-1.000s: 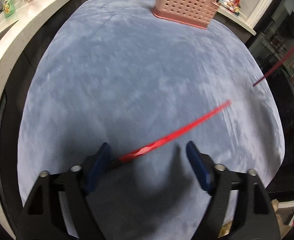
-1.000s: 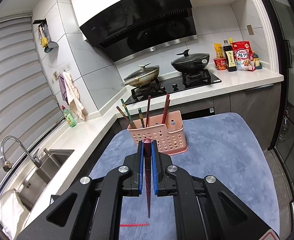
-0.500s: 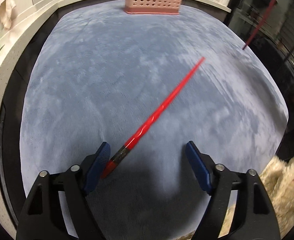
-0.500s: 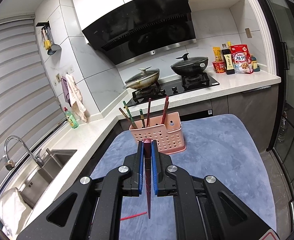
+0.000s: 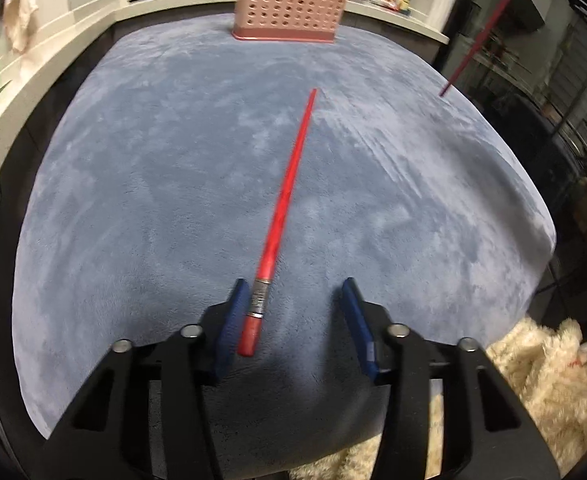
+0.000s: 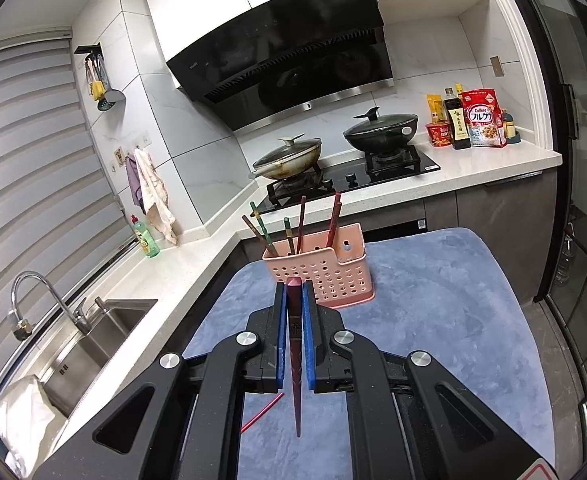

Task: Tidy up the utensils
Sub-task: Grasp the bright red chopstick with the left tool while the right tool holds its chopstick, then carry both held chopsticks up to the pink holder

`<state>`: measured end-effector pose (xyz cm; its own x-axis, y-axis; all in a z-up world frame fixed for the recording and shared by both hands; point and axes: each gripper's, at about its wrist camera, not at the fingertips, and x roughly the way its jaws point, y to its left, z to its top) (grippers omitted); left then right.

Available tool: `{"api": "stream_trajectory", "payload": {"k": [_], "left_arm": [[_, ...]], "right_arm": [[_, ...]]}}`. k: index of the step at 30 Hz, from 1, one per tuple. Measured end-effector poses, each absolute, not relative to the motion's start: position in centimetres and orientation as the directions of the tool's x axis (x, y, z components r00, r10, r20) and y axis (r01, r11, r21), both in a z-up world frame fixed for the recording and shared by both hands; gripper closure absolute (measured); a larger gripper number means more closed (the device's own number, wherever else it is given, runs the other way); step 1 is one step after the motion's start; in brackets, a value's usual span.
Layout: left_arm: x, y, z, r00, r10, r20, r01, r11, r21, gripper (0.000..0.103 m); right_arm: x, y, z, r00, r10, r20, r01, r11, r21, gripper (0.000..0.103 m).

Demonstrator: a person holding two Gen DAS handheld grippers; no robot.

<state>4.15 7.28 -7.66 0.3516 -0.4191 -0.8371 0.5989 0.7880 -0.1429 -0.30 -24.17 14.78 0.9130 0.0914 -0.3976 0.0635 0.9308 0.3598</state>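
On grey-blue plush mat [image 5: 141, 200], bright red chopstick [image 5: 289, 184] lying flat, butt end between closing left gripper [image 5: 291, 316] jaws, unpinched, right gripper [image 6: 293, 300] clamped on dark red chopstick [image 6: 295, 364], perforated pink plastic basket [image 6: 325, 268] beyond.

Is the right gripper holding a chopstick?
Yes, the right gripper has its jaws shut on a dark red chopstick hanging point-down.
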Motion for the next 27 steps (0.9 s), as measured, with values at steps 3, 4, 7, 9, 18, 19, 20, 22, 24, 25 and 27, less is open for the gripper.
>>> {"api": "stream_trajectory", "payload": {"k": [3, 4, 7, 9, 18, 19, 20, 22, 24, 25, 27], "left_arm": [[4.5, 7.9, -7.8, 0.384, -0.400, -0.832, 0.544, 0.826, -0.147, 0.085], [4.5, 8.1, -7.8, 0.387, -0.398, -0.832, 0.534, 0.832, -0.150, 0.087], [4.6, 8.2, -7.7, 0.395, -0.387, -0.834, 0.522, 0.841, -0.143, 0.091], [4.5, 8.0, -7.5, 0.396, -0.381, -0.835, 0.523, 0.842, -0.136, 0.093], [4.2, 7.0, -1.4, 0.448, -0.454, -0.770, 0.532, 0.828, -0.178, 0.096], [4.4, 6.9, -0.1, 0.463, -0.462, -0.756, 0.531, 0.828, -0.181, 0.096], [4.6, 6.7, 0.8, 0.475, -0.465, -0.747, 0.528, 0.830, -0.181, 0.096], [5.3, 6.5, 2.8, 0.501, -0.470, -0.727, 0.521, 0.834, -0.181, 0.096], [6.2, 6.2, 4.6, 0.529, -0.473, -0.705, 0.510, 0.841, -0.181, 0.096], [7.0, 6.0, 6.0, 0.547, -0.478, -0.687, 0.507, 0.842, -0.182, 0.096], [8.3, 5.5, 8.0, 0.581, -0.477, -0.659, 0.500, 0.849, -0.173, 0.096]], "right_arm": [[-0.3, -24.1, 14.8, 0.912, 0.096, -0.399, 0.061, 0.930, 0.363, 0.095], [-0.2, -24.1, 14.9, 0.912, 0.097, -0.399, 0.060, 0.930, 0.363, 0.095], [-0.1, -24.1, 15.2, 0.913, 0.097, -0.397, 0.058, 0.931, 0.360, 0.095], [-0.2, -24.2, 15.2, 0.913, 0.094, -0.396, 0.060, 0.931, 0.360, 0.095], [-0.2, -24.6, 15.7, 0.919, 0.078, -0.385, 0.068, 0.934, 0.352, 0.095], [-0.3, -24.6, 15.7, 0.920, 0.078, -0.383, 0.068, 0.934, 0.352, 0.095], [-0.1, -24.6, 15.8, 0.922, 0.078, -0.380, 0.066, 0.934, 0.351, 0.095], [0.1, -24.7, 16.0, 0.924, 0.078, -0.375, 0.063, 0.935, 0.348, 0.095], [0.6, -24.7, 16.3, 0.927, 0.081, -0.366, 0.055, 0.937, 0.345, 0.095], [0.8, -24.7, 16.4, 0.929, 0.081, -0.362, 0.051, 0.938, 0.342, 0.095], [1.7, -24.8, 16.7, 0.931, 0.080, -0.355, 0.047, 0.941, 0.334, 0.095]]}}
